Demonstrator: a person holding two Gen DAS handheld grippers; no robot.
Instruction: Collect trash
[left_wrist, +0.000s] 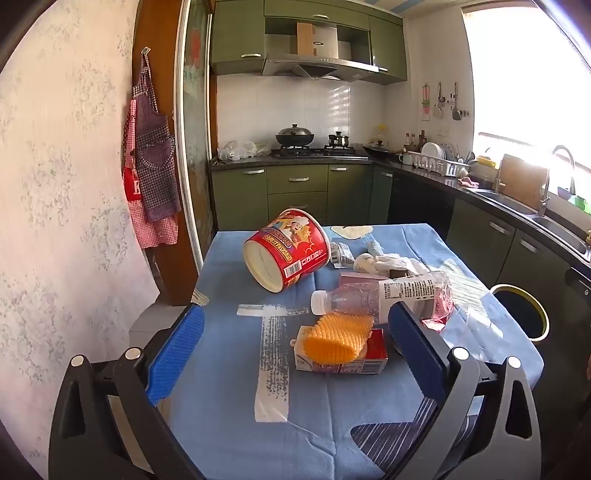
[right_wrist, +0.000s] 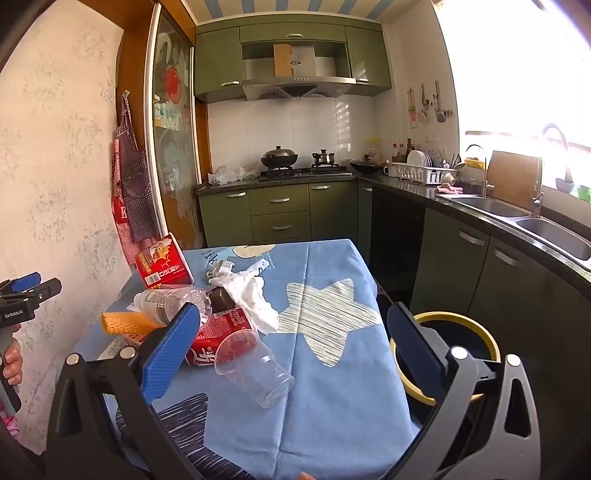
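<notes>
Trash lies on a table with a blue cloth (left_wrist: 221, 369) (right_wrist: 332, 369). A red noodle tub (left_wrist: 286, 249) (right_wrist: 162, 264) lies on its side at the back. A clear plastic bottle (left_wrist: 373, 297) (right_wrist: 166, 301), an orange foam net (left_wrist: 338, 336) (right_wrist: 127, 323) on a small carton (left_wrist: 343, 360), a white tissue (left_wrist: 391, 262) (right_wrist: 255, 295), a crushed red can (right_wrist: 218, 338) and a clear cup (right_wrist: 253, 365) lie near it. My left gripper (left_wrist: 295, 350) is open above the carton. My right gripper (right_wrist: 291, 343) is open above the cup. A yellow-rimmed bin (right_wrist: 476, 325) (left_wrist: 539, 306) stands right of the table.
A patterned wall (left_wrist: 55, 184) runs along the table's left side with aprons (left_wrist: 151, 170) hanging on it. Green kitchen cabinets, a stove with pots (left_wrist: 295, 138) and a sink counter (right_wrist: 517, 214) stand behind and to the right.
</notes>
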